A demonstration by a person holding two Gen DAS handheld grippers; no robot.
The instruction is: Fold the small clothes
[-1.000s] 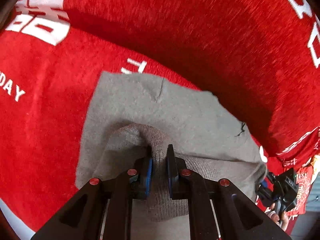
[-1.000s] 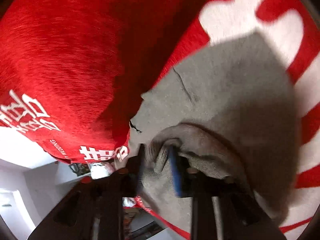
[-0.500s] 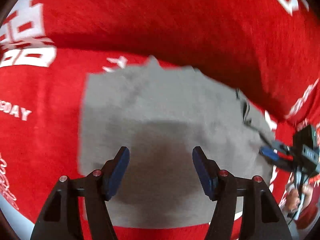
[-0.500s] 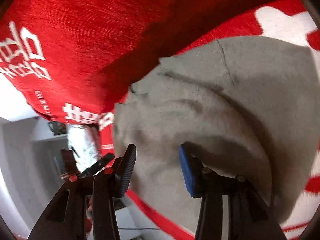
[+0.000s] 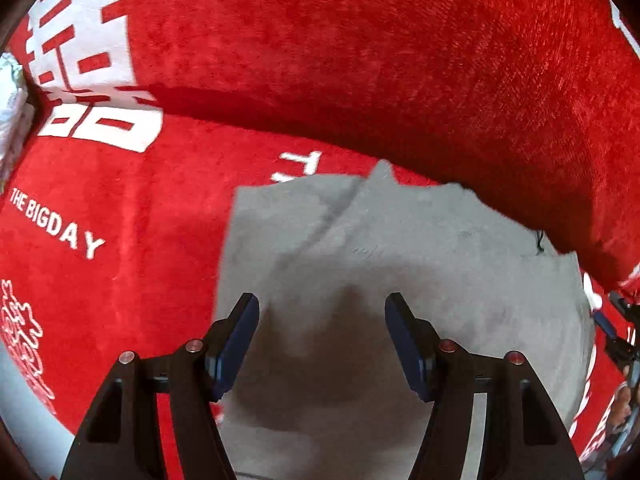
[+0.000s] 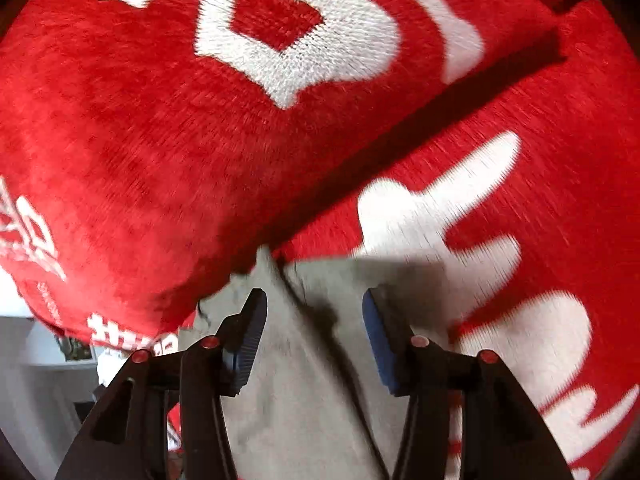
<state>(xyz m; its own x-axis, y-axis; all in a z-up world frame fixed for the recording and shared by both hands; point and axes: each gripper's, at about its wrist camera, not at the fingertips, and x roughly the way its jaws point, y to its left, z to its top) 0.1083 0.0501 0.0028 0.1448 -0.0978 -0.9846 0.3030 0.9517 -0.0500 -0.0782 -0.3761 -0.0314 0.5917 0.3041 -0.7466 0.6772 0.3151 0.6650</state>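
The left gripper [image 5: 322, 336] is pointing down over a grey garment [image 5: 400, 264], its jaws standing apart with nothing pressed between the blue pads; the cloth is lying flat beneath them. The grey garment is spreading over a red plush blanket [image 5: 120, 264] with white lettering, and its far edge, toward twelve o'clock in the left wrist view, is sitting just under a raised red fold [image 5: 400, 80] of the same fabric. A short dark thread [image 5: 538, 240] is showing at the garment's two o'clock edge.

The right gripper [image 6: 314, 334] is hovering over the same grey garment [image 6: 304, 400], its jaws opening, with no cloth pinched between the pads. A crease is running through the garment from twelve o'clock toward six o'clock between them. White printed shapes [image 6: 520, 340] are lying at three o'clock on the blanket [image 6: 120, 160]. This view is blurred.
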